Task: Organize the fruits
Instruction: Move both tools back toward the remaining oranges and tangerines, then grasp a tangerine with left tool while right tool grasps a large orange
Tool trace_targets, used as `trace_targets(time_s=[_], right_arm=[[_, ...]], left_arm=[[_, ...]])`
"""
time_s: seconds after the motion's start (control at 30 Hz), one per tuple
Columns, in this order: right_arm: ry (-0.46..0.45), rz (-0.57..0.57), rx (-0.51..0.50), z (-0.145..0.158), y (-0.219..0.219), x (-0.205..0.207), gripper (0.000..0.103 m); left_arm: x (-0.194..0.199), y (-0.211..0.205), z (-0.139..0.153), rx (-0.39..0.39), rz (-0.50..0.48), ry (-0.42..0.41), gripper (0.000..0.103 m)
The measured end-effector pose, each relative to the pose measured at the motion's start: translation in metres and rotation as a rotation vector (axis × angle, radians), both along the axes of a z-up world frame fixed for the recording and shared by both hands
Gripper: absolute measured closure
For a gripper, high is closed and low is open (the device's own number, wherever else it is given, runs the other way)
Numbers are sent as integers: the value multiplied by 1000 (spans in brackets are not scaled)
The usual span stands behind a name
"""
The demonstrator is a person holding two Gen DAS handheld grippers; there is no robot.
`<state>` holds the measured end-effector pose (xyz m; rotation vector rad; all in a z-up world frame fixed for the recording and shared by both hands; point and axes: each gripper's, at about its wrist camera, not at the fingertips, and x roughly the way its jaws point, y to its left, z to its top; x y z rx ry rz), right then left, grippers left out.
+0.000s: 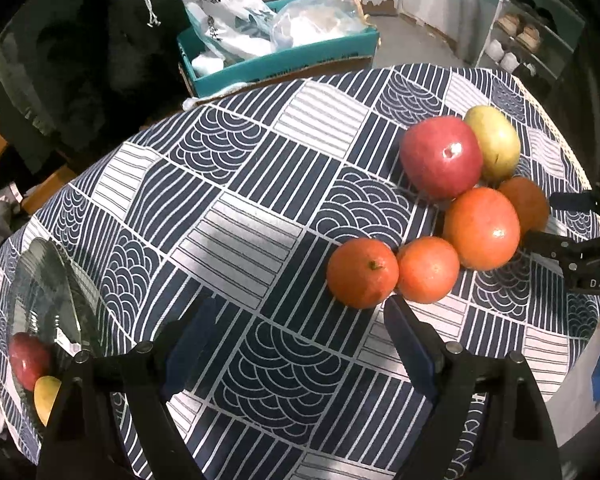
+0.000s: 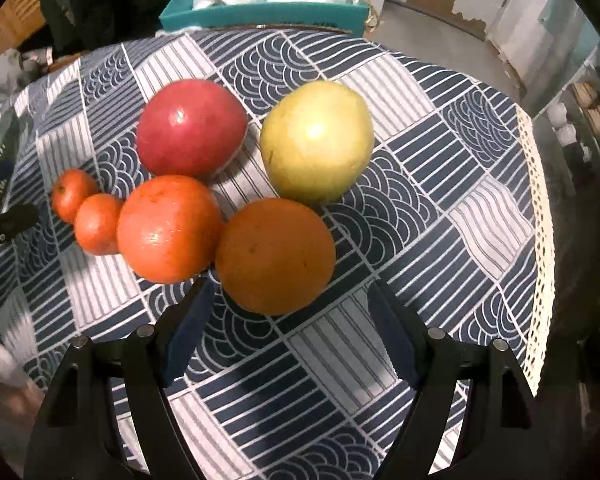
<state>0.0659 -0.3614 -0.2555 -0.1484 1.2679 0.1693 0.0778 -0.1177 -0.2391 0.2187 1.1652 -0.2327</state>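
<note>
reaching for fruit calls for centring one piece between the pads before closing — the six pieces crowd together on the tablecloth [image 2: 440, 240], so a neighbour could get nudged. the big orange [image 2: 275, 256] lies just ahead of the right gripper [image 2: 288, 300], touching the other orange [image 2: 168, 229] beside it. the left gripper [image 1: 300, 316] tilts steeply down, the small orange [image 1: 362, 273] just ahead of its right finger. both sets of jaws stand wide and hold nothing. left of the cluster, a glass dish [image 1: 52, 300] already holds an apple [image 1: 28, 360].
</note>
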Motion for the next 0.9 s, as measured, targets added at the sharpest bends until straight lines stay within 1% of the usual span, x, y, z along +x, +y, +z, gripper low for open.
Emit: trace_targets(time_s=[0.17, 0.3, 0.37, 0.43, 0.53, 0.63, 0.8, 0.87, 0.9], right_arm=[[10, 40, -14, -11, 4, 6, 23], [-10, 74, -18, -14, 8, 9, 23], [-24, 87, -14, -14, 9, 9, 25], [-33, 106, -2, -14, 10, 8, 35], [-45, 117, 1, -14, 11, 8, 36], [-47, 99, 11, -14, 9, 7, 37], [-17, -8, 87, -12, 0, 3, 38], [-17, -32, 90, -10, -2, 0, 38], [-19, -35, 90, -9, -3, -1, 38]], left_arm=[[3, -1, -9, 4, -11, 12, 16], [5, -3, -14, 0, -22, 18, 16], [7, -5, -16, -19, -35, 26, 16], [8, -8, -18, -36, -46, 31, 16], [10, -12, -21, -31, -63, 31, 16], [12, -14, -24, -29, -76, 35, 16], [15, -16, -29, -44, -80, 40, 16], [16, -16, -30, -47, -79, 36, 16], [17, -15, -29, -60, -77, 28, 16]])
